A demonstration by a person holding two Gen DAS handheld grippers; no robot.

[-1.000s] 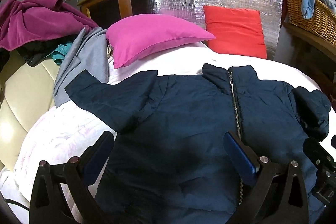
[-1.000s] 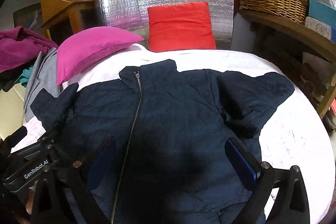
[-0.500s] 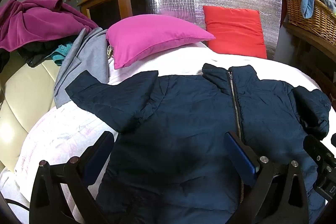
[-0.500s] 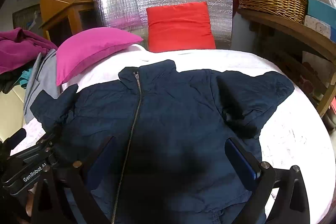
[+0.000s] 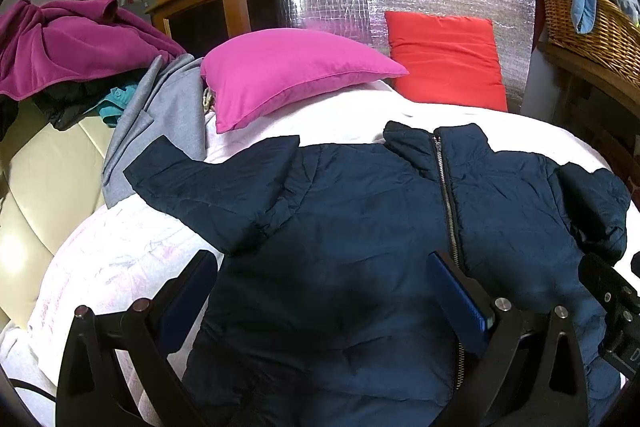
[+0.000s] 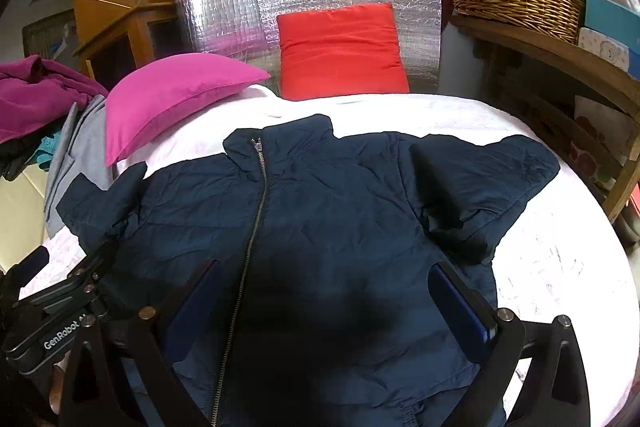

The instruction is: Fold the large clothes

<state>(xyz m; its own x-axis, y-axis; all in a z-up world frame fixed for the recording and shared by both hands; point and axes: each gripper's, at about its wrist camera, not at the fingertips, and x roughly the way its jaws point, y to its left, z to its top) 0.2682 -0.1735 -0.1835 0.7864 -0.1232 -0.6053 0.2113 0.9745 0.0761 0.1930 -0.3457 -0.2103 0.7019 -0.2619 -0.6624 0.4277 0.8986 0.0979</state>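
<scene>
Jacket lies flat, zipped, mid-bed, sleeves out. My left hand-held gripper and right hand-held gripper hover spread, empty; the puffy cloth could slip from a shallow pinch.

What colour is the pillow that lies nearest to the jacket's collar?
Pink, or magenta: the pillow shows best in the left wrist view.

We carry two matching claws, the left claw and right claw, each with black angular finger frames, blue pads, silver screw heads and white "GenRobot" lettering on the body.
</scene>
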